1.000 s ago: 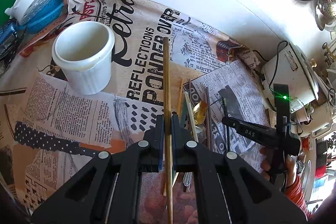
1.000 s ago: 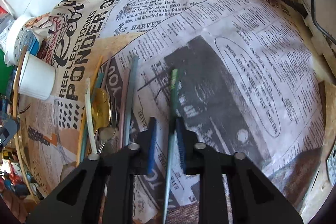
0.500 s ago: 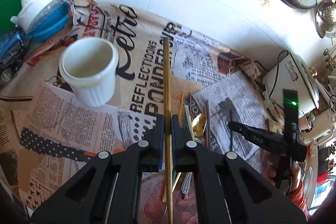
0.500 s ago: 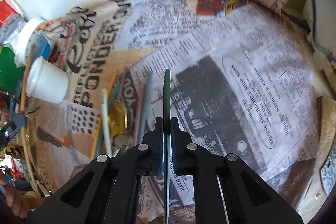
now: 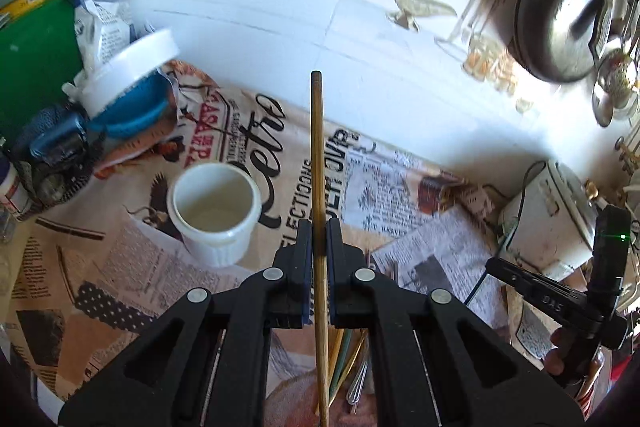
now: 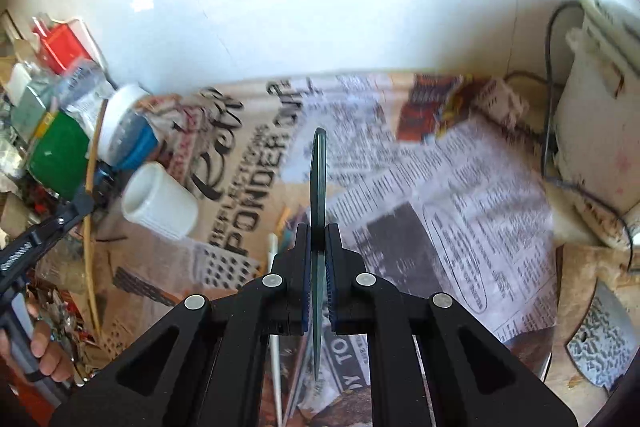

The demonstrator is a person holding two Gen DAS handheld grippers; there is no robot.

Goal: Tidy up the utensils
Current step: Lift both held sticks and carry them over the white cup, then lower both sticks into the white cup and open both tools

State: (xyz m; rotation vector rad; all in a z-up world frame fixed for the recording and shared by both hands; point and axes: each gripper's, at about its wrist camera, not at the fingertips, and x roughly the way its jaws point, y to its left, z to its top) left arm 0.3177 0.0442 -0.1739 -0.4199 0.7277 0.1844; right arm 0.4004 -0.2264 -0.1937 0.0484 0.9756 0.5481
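Observation:
My left gripper point(image 5: 318, 235) is shut on a long wooden stick point(image 5: 317, 147), held up above the newspaper-covered table. A white ribbed cup point(image 5: 216, 211) stands upright and empty just left of it. My right gripper point(image 6: 318, 239) is shut on a thin dark green stick point(image 6: 319, 179), lifted off the table. The cup point(image 6: 158, 203) lies to its left in the right wrist view. More utensils point(image 5: 348, 359) lie in a pile under the left gripper. A white stick point(image 6: 273, 259) and other utensils lie left of the right gripper.
A white-lidded blue tub point(image 5: 128, 83), a green box point(image 5: 36, 59) and clutter crowd the left. A white appliance point(image 6: 600, 115) with a black cord stands at the right. A white tiled wall point(image 5: 280, 7) rises behind. A metal blade point(image 6: 604, 339) lies at the right front.
The right gripper closed on the green stick and lifted it off the table. The left gripper rose and tilted up with the wooden stick, so the cup now sits lower in view.

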